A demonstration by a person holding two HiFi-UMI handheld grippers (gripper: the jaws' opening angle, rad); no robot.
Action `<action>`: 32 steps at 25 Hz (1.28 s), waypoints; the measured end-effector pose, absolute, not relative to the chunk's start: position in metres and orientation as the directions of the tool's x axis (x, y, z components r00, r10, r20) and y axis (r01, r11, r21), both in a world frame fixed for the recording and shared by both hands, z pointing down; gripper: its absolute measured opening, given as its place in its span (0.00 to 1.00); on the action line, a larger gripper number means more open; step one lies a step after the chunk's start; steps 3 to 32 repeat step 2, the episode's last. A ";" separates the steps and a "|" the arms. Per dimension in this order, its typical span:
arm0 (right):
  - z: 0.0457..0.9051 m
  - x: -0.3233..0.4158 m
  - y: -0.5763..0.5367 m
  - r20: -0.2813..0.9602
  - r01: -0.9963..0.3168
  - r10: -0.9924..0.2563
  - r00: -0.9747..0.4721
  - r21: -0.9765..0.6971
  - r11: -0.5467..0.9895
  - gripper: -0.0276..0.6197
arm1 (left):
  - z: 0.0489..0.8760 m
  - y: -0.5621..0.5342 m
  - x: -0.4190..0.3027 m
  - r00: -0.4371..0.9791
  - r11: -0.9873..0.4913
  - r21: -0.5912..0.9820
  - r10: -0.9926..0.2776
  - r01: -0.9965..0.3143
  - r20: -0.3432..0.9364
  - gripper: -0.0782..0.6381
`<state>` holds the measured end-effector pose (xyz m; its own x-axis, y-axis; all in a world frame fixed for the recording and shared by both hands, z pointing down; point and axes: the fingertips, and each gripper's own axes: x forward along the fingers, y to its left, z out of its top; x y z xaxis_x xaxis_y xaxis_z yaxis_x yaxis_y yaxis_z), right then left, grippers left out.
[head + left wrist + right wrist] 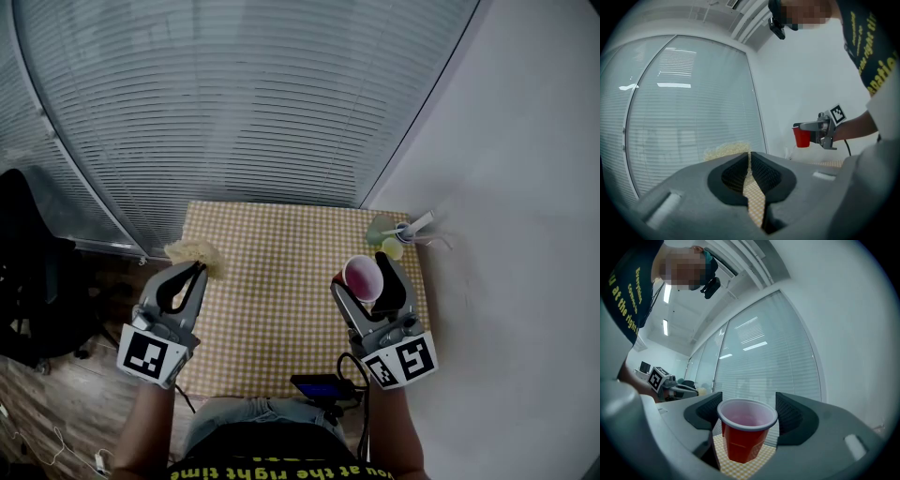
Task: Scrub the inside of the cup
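My right gripper (364, 275) is shut on a red plastic cup (362, 277) with a white rim, held upright above the right side of the checkered table (272, 281). In the right gripper view the cup (744, 437) sits between the two jaws of that gripper (747, 404), its pale inside facing up. My left gripper (194, 270) hovers over the table's left edge, shut on a pale yellow fibrous scrubber (195, 251). The scrubber (725, 150) pokes out past the closed jaws of the left gripper (749, 155). The cup (802, 137) is well apart from it, off to the right.
Small yellow-green items (382, 234) and a little container with a white stick (409, 228) stand at the table's back right corner. Window blinds (244, 94) rise behind the table, a white wall (525, 187) on the right. A dark chair (28, 262) stands on the left.
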<state>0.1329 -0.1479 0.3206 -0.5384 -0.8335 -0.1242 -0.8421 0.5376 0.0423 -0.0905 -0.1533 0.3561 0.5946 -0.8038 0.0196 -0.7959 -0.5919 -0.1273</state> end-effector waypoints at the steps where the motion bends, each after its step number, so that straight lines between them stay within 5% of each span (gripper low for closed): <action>1: 0.321 0.133 -0.148 -0.124 -0.842 -0.833 -0.539 0.042 0.538 0.60 | 0.356 -0.153 -0.090 0.595 -0.592 -0.128 -0.804 -0.796 0.019 0.13; 32: 0.321 0.133 -0.148 -0.125 -0.841 -0.833 -0.539 0.041 0.539 0.60 | 0.356 -0.153 -0.089 0.595 -0.592 -0.128 -0.803 -0.796 0.019 0.13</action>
